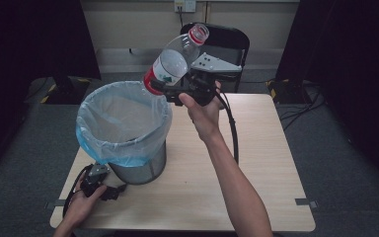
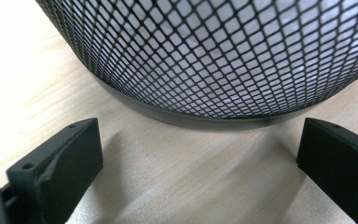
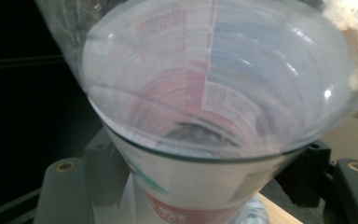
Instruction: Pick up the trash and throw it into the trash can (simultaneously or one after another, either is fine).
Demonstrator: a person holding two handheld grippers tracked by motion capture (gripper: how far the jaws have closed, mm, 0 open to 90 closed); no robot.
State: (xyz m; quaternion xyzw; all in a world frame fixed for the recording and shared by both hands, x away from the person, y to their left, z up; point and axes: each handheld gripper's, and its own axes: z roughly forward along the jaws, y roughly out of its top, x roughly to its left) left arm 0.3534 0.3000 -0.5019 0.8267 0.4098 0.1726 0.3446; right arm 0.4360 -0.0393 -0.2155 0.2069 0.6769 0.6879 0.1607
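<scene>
High view, right hand-held gripper raised, pinching tilted bottle over bin

A clear plastic bottle with a red-and-white label and a red neck ring is held tilted, uncapped mouth up and away, base lowest, just above the far rim of the bin. A black mesh bin, lined with a pale blue bag, stands upright on the worktop's left side.

The setting appeared to be a lab or studio. Black curtains flanked a wooden table; floor cables lay nearby.
</scene>
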